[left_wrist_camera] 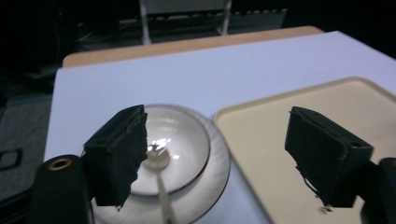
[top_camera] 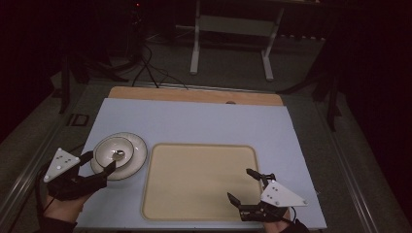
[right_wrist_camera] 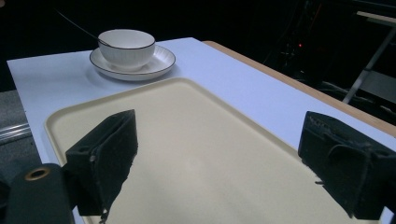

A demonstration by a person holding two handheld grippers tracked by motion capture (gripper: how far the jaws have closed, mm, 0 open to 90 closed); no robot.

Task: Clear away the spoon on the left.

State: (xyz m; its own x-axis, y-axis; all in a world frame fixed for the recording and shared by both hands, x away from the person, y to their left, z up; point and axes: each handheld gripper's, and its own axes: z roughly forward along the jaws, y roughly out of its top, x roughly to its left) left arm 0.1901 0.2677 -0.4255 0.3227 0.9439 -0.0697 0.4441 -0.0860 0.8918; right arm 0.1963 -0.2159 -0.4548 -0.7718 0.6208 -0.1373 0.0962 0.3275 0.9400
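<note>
A white bowl [top_camera: 114,151] sits on a white dark-rimmed plate [top_camera: 140,156] at the left of the table. A metal spoon [top_camera: 118,155] lies in the bowl, its handle leaning toward me. My left gripper [top_camera: 101,160] is open at the near left rim of the bowl. In the left gripper view its jaws stand wide apart, with the bowl [left_wrist_camera: 182,140], the spoon [left_wrist_camera: 161,186] and the plate [left_wrist_camera: 220,170] just ahead; the pads touch nothing. My right gripper [top_camera: 239,183] is open over the near right corner of a beige tray [top_camera: 199,182], holding nothing.
The tray [right_wrist_camera: 187,154] lies bare on a pale blue mat [top_camera: 194,121] over a wooden table [top_camera: 194,94]. In the right gripper view the bowl [right_wrist_camera: 126,46] and plate [right_wrist_camera: 159,63] stand beyond the tray's far corner. A white frame stand [top_camera: 233,39] and cables are on the floor behind.
</note>
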